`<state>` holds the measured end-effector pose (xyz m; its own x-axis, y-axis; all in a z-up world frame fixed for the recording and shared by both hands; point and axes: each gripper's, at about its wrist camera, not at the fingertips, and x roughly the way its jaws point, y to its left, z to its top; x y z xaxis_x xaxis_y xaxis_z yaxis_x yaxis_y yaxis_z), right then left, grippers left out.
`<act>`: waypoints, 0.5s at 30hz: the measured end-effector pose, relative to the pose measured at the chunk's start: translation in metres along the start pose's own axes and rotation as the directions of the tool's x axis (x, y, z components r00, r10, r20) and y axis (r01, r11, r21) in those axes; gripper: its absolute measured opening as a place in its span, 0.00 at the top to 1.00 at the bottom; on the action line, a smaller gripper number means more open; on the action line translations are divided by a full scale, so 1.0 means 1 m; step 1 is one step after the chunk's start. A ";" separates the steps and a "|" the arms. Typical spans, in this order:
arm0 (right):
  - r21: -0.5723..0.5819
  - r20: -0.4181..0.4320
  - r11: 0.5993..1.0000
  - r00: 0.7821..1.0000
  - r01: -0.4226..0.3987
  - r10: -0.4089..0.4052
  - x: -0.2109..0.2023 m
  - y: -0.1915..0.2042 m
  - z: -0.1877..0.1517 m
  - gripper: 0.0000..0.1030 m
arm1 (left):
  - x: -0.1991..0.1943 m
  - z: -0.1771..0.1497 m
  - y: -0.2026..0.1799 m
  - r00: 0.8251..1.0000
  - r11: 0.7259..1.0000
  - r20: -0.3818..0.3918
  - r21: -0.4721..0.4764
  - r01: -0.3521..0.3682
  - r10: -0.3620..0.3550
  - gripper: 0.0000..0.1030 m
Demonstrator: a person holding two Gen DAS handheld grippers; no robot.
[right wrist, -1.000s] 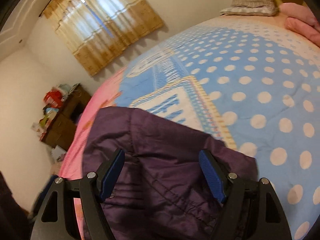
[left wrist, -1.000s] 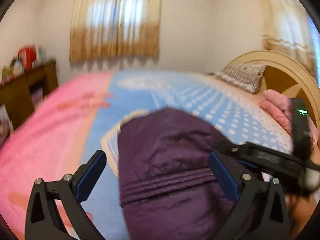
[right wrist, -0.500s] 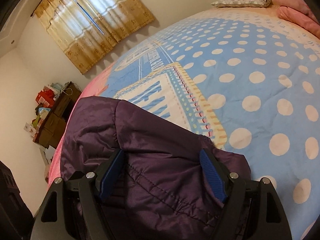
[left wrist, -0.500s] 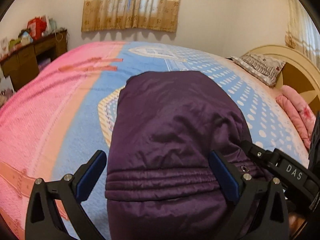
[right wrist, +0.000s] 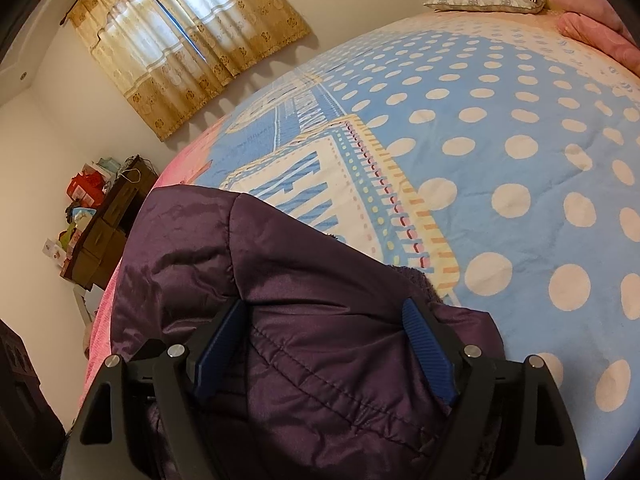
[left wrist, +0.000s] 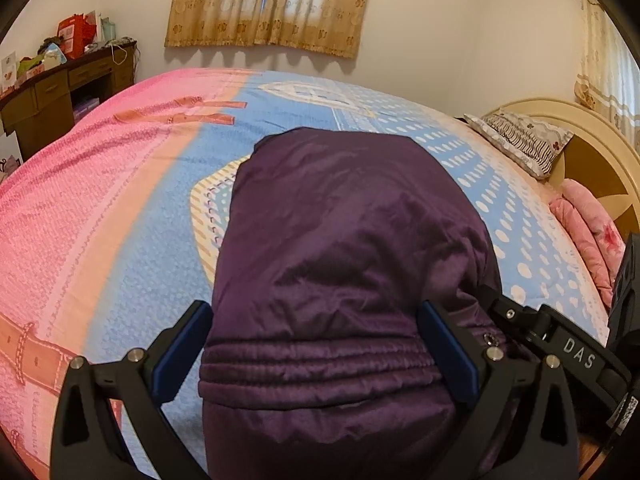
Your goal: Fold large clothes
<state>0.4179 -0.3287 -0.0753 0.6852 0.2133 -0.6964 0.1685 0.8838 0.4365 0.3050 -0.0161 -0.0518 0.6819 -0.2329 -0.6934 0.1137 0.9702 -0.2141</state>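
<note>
A dark purple padded jacket (left wrist: 340, 248) lies folded on the bed, with its ribbed hem toward me. My left gripper (left wrist: 316, 344) is open, its blue pads wide apart on either side of the hem end. The jacket also shows in the right wrist view (right wrist: 304, 320). My right gripper (right wrist: 324, 344) is open, its jaws straddling the jacket's quilted edge. The right gripper's black body (left wrist: 568, 352) shows at the lower right of the left wrist view, beside the jacket.
The bed (left wrist: 120, 208) has a pink and blue dotted cover (right wrist: 500, 160). A pillow (left wrist: 520, 140) and a pink folded blanket (left wrist: 588, 236) lie by the headboard (left wrist: 592, 148) at right. A dark wooden desk (left wrist: 60, 92) with clutter stands far left. Curtains (left wrist: 272, 4) hang behind.
Both grippers have settled lower over the jacket, which now lies flatter and fills more of both views. The left wrist view has steadied from blur.
</note>
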 end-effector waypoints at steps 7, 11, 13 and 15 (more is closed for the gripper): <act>-0.012 -0.011 1.000 1.000 0.018 -0.018 0.005 0.002 0.001 0.20 | 0.005 0.000 0.002 1.000 1.000 -0.019 -0.010 0.008 -0.008 0.00; -0.020 -0.015 0.999 0.999 0.029 -0.030 0.006 0.003 0.002 0.20 | 0.008 -0.001 0.004 1.000 1.000 -0.025 -0.017 0.013 -0.013 0.00; -0.019 -0.015 0.999 0.999 0.028 -0.028 0.007 0.003 0.002 0.19 | 0.009 -0.001 0.006 0.999 1.000 -0.029 -0.021 0.018 -0.019 0.00; -0.021 -0.016 0.999 0.999 0.028 -0.028 0.007 0.002 0.002 0.19 | 0.010 -0.001 0.007 0.999 1.000 -0.031 -0.023 0.020 -0.020 0.00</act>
<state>0.4241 -0.3258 -0.0780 0.6690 0.1948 -0.7173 0.1729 0.8978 0.4051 0.3118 -0.0122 -0.0611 0.6570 -0.2545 -0.7096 0.1105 0.9636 -0.2434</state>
